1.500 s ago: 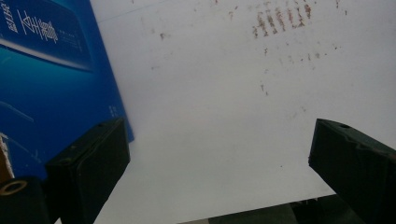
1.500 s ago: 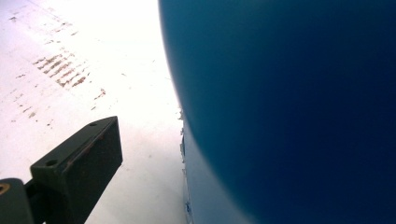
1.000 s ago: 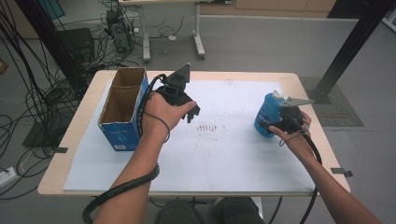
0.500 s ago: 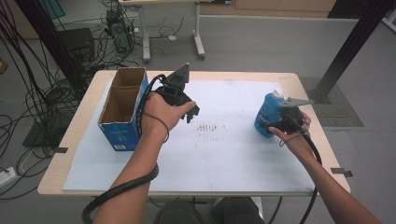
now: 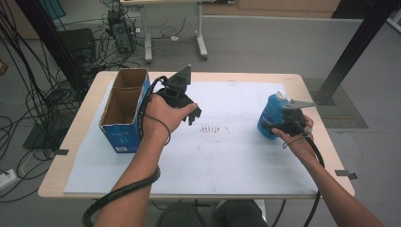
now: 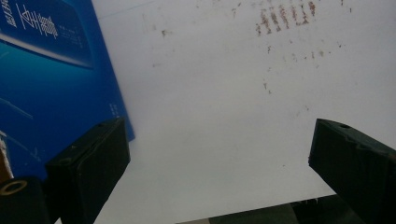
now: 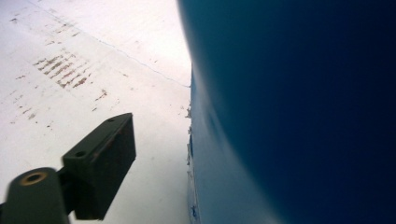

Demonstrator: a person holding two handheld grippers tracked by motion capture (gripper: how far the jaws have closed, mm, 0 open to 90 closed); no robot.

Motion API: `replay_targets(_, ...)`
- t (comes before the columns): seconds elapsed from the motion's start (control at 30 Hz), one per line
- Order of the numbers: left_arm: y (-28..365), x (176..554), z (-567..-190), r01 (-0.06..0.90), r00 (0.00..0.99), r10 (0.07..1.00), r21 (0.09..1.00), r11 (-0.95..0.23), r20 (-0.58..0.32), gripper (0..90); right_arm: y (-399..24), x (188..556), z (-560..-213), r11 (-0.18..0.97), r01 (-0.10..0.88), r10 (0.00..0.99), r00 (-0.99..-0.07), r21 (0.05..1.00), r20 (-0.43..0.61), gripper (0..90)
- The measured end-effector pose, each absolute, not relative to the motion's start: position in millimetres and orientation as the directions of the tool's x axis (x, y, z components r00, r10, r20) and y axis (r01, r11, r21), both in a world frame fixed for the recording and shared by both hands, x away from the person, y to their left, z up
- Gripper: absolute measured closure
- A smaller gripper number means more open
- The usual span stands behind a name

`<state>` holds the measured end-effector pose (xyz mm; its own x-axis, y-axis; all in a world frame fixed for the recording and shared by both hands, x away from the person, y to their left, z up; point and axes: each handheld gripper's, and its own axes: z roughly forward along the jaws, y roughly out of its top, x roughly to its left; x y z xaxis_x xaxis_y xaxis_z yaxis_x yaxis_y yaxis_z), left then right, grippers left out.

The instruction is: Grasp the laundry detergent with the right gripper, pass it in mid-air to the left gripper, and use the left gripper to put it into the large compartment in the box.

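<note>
The blue bottle (image 5: 270, 116) stands at the table's right edge, with your right gripper (image 5: 283, 124) around its near side. Its jaws have just been closing, but the visible pad (image 7: 100, 161) hasn't touched yet. Squeeze off-centre and the bottle may tip or skid. Your left gripper (image 5: 191, 113) hangs spread wide beside the open box (image 5: 124, 137), holding nothing.

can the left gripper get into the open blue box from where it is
Probably yes. The left gripper hangs just beside the blue box, jaws open and holding nothing, and the box's top is open with nothing lying between them.
</note>
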<state>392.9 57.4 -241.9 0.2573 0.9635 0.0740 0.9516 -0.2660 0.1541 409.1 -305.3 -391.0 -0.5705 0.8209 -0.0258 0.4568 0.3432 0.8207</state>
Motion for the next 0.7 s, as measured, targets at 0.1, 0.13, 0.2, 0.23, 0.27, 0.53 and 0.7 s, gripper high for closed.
replay_targets(0.1, 57.1, 392.6, -242.9, 0.952, 0.253, 0.965, 0.156, -0.262, 0.072, 5.7, -305.8, 409.3, -391.7, 0.341, 0.458, 0.826, -0.563, 0.821, -0.029, 19.0)
replay_targets(0.13, 57.1, 392.6, -242.9, 0.952, 0.253, 0.965, 0.156, -0.262, 0.072, 5.7, -305.8, 409.3, -391.8, 0.339, 0.459, 0.828, -0.559, 0.822, -0.029, 20.8)
replay_targets(0.2, 56.9, 392.7, -243.1, 0.952, 0.254, 0.965, 0.156, -0.262, 0.072, 5.8, -306.1, 409.5, -391.9, 0.334, 0.459, 0.831, -0.555, 0.823, -0.027, 23.2)
replay_targets(0.23, 56.9, 392.7, -243.1, 0.952, 0.254, 0.965, 0.156, -0.262, 0.072, 5.8, -306.1, 409.5, -391.9, 0.334, 0.459, 0.831, -0.555, 0.823, -0.027, 23.2)
replay_targets(0.27, 56.9, 392.8, -243.2, 0.952, 0.256, 0.964, 0.152, -0.265, 0.073, 5.7, -306.9, 410.3, -392.3, 0.333, 0.462, 0.833, -0.552, 0.822, -0.028, 25.4)
replay_targets(0.53, 54.3, 393.7, -242.1, 0.951, 0.262, 0.962, 0.152, -0.271, 0.073, 5.7, -308.8, 411.7, -393.9, 0.321, 0.475, 0.839, -0.544, 0.819, -0.013, 32.6)
replay_targets(0.7, 52.0, 393.4, -240.8, 0.949, 0.262, 0.962, 0.164, -0.271, 0.073, 5.8, -309.8, 413.1, -394.3, 0.322, 0.476, 0.841, -0.541, 0.818, -0.015, 35.6)
